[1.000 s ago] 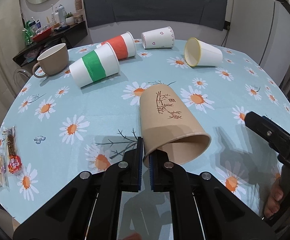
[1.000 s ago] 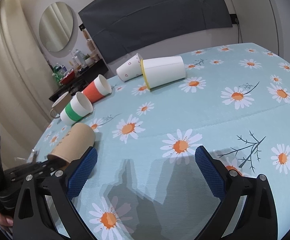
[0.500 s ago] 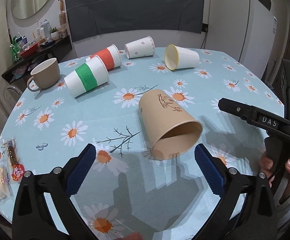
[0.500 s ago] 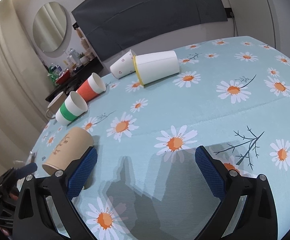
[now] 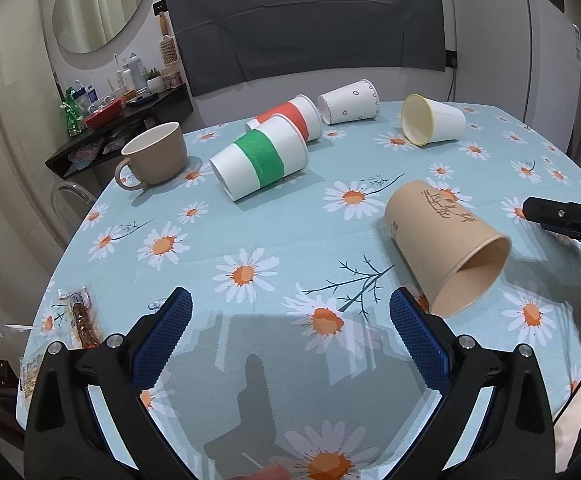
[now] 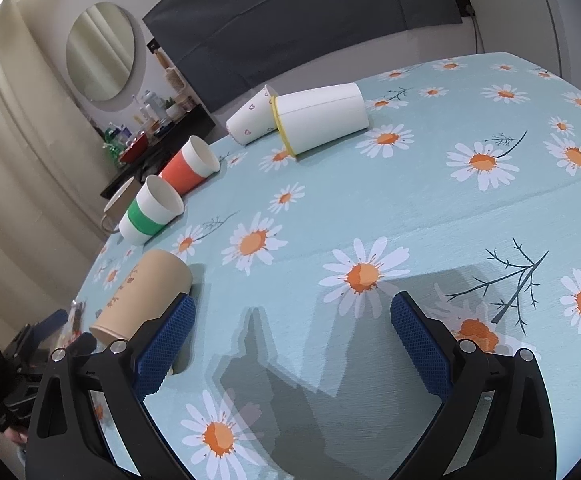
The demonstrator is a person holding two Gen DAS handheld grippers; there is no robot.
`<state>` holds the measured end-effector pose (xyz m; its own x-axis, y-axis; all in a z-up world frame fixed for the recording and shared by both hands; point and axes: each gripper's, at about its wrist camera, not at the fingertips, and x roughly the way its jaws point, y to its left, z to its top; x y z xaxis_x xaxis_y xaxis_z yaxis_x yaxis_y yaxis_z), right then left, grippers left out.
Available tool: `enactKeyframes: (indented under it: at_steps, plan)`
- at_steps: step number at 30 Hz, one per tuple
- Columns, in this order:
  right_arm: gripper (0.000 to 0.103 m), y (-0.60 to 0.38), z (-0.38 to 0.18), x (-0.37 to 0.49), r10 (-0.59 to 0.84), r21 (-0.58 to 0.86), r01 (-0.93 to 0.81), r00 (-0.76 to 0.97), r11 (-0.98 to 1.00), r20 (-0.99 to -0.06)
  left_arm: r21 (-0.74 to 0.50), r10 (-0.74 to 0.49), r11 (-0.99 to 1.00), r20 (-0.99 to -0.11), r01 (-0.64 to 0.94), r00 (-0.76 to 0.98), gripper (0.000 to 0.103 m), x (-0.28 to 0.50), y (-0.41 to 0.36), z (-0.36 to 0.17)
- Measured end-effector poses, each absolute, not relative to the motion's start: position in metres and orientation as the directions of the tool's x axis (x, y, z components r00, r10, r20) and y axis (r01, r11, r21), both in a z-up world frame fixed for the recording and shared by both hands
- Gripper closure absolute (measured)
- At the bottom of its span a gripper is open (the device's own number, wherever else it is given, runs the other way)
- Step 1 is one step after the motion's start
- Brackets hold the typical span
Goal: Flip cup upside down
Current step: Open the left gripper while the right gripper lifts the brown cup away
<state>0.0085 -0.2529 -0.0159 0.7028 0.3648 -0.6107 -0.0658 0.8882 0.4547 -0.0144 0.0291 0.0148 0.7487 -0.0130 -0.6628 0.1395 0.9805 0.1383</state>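
A brown paper cup [image 5: 446, 246] lies on its side on the daisy tablecloth [image 5: 250, 240], mouth toward me and to the right. It also shows in the right wrist view [image 6: 142, 292], left of the right gripper's left finger. My left gripper [image 5: 288, 334] is open and empty, low over the cloth, with the cup just beyond its right finger. My right gripper [image 6: 292, 338] is open and empty over bare cloth. Its side shows at the right edge of the left wrist view [image 5: 566, 218].
Several other cups lie on their sides at the far side: a green-banded one [image 5: 260, 162], a red-banded one [image 5: 290, 120], a heart-printed one [image 5: 348, 102], a yellow-rimmed one [image 5: 432, 124]. A beige mug [image 5: 154, 158] stands upright at the left. Snack packets [image 5: 82, 318] lie near the left edge.
My left gripper was shut on the brown cup's rim, then opened and let it go. It has since pulled back and swung left, so the cup now sits to its right.
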Motion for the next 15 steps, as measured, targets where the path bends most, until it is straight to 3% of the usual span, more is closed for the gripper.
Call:
enactKeyframes:
  at_steps: [10, 15]
  plan:
    - [0.009, -0.249, -0.014, 0.010, 0.365, 0.457, -0.060, 0.697, 0.887, -0.617, 0.005, -0.099, 0.990, -0.674, 0.139, 0.732, 0.006, 0.010, 0.047, -0.003]
    - [0.009, -0.232, -0.005, 0.039, 0.477, 0.508, -0.115, 0.562, 0.854, -0.676, -0.063, -0.164, 0.984, -0.670, 0.164, 0.724, 0.006, 0.014, 0.053, -0.005]
